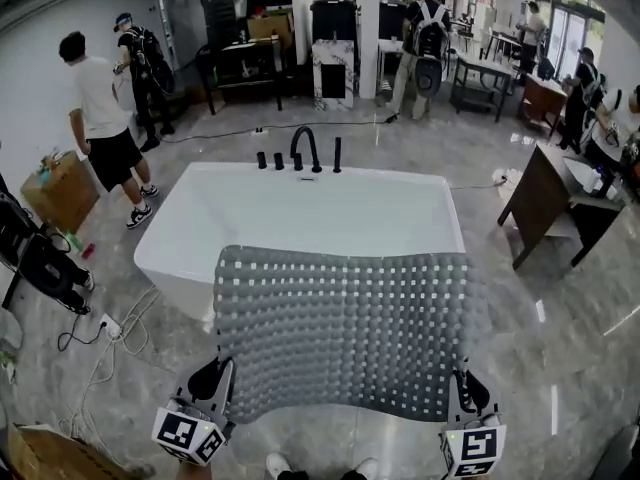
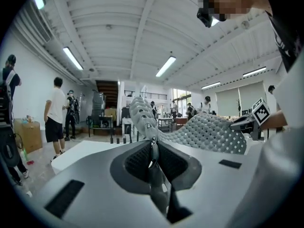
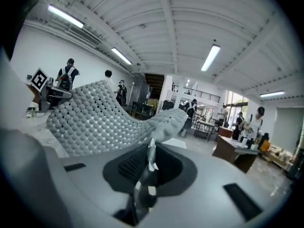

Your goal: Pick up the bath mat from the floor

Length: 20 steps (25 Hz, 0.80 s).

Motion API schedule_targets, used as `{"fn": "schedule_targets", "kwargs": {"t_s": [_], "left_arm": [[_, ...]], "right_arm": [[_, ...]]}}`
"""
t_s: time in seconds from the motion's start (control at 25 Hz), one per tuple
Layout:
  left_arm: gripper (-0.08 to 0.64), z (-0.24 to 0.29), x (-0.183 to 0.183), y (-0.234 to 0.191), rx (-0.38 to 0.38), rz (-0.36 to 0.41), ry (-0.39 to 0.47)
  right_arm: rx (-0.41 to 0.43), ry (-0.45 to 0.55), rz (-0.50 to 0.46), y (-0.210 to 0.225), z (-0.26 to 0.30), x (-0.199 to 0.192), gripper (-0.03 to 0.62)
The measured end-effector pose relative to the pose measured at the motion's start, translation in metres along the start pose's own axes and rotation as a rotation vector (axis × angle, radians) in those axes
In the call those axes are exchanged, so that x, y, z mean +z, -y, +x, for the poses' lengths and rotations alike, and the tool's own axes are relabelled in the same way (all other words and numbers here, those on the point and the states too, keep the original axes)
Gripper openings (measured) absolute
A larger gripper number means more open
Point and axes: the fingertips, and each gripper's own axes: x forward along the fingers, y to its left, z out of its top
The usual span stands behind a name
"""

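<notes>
A grey bath mat (image 1: 345,333), studded with bumps and small holes, hangs spread out in the air in front of me, off the floor. My left gripper (image 1: 226,370) is shut on its near left corner and my right gripper (image 1: 461,380) is shut on its near right corner. In the left gripper view the mat's edge (image 2: 142,115) is pinched between the closed jaws of the left gripper (image 2: 153,144) and runs right across to the other gripper. In the right gripper view the mat (image 3: 95,122) sags leftward from the right gripper (image 3: 151,148).
A white bathtub (image 1: 300,208) with a black faucet (image 1: 305,148) stands just beyond the mat. A brown desk (image 1: 545,198) is at the right. On the left are a person in a white shirt (image 1: 100,118), a cardboard box (image 1: 60,188) and floor cables (image 1: 108,326).
</notes>
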Motion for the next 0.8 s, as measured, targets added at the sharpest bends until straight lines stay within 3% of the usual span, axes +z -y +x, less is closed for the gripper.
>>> {"fn": "schedule_targets", "kwargs": {"t_s": [0.16, 0.28, 0.8], "left_arm": [[0.041, -0.025, 0.049, 0.0, 0.006, 0.031, 0.058], [0.041, -0.035, 0.066, -0.005, 0.013, 0.048, 0.091], [0.041, -0.07, 0.095, -0.001, 0.03, 0.106, 0.161]], "right_arm": [[-0.029, 0.069, 0.001, 0.006, -0.028, 0.049, 0.06], [-0.047, 0.113, 0.005, 0.006, -0.042, 0.069, 0.06], [-0.101, 0.176, 0.019, -0.005, -0.088, 0.089, 0.063]]}}
